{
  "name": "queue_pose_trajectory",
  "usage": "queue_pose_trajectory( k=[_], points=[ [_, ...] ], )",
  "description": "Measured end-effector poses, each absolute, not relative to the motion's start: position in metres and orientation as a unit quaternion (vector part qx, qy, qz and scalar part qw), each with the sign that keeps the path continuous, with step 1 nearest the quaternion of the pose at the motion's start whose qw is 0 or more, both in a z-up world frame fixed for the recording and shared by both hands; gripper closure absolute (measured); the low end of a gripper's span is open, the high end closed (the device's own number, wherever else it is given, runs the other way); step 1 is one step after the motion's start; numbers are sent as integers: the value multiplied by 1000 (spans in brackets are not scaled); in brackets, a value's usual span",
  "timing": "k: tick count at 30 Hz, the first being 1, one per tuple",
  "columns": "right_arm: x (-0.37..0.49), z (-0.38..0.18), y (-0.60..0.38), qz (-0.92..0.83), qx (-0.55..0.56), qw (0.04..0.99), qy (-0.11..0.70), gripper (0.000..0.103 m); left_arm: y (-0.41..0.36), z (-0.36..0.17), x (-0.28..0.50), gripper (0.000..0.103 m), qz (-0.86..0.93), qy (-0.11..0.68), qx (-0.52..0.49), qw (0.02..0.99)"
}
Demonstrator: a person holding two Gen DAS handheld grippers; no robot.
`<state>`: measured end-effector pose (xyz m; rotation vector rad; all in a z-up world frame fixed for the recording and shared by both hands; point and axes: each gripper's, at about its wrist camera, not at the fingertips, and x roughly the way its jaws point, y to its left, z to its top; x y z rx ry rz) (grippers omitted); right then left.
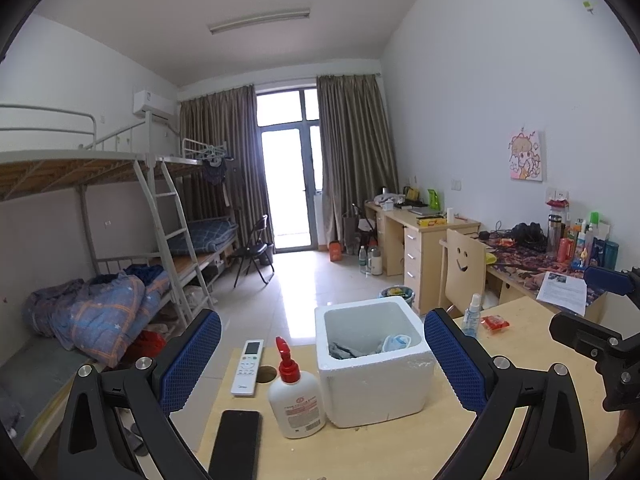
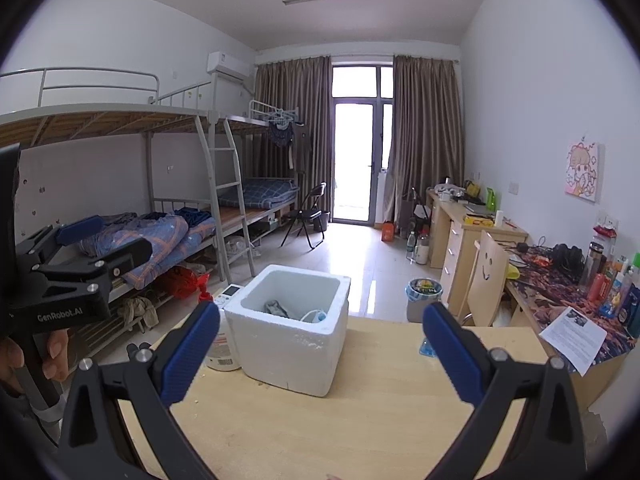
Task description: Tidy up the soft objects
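Across the bottom of the left wrist view, the left gripper spreads wide, released and empty, its two fingers faced with blue ribbed rubber pads on black plastic arms. Between them, at lower centre on the pale wooden table, stands one square white polystyrene foam box with thick grainy walls. Inside lie two soft items: a crumpled grey cloth and a light-blue bunched fabric piece, side by side on the box floor. Touching the box's left wall stands one white plastic pump bottle with a red nozzle. Left of it lies one slim white remote control, and at the bottom edge one flat black phone. Right of centre stand one small clear spray bottle and one red crinkly packet. At the right edge the right gripper shows in black with a blue pad.

Low in the right wrist view, the right gripper is likewise unclenched, holding nothing, with two blue-padded fingers. The foam box sits at centre between them, with the grey cloth and blue fabric inside. At the left edge a hand grips the left gripper, whose fingers are parted.
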<state>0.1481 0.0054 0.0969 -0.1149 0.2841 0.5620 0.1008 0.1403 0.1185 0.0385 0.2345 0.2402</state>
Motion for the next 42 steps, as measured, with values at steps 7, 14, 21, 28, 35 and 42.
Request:
queue_pose_trajectory(
  k=[7, 14, 21, 28, 35, 42],
  points=[
    [130, 97, 1, 282, -60, 949, 129, 0, 135, 117, 76, 1, 129, 101, 17, 986],
    [117, 91, -2, 283, -60, 950, 121, 0, 130, 107, 55, 1, 128, 95, 16, 987],
    [104, 84, -11, 283, -51, 950, 123, 0, 124, 98, 37, 1, 118, 94, 12, 988],
    [91, 75, -21, 281, -45, 951, 123, 0, 112, 90, 22, 1, 107, 90, 12, 990],
    [80, 61, -23, 270, -54, 954, 114, 0, 104, 71, 14, 1, 108, 86, 5, 990],
    [73, 49, -27, 272, -49, 954, 112, 0, 99, 58, 2, 1, 122, 72, -7, 990]
  ],
)
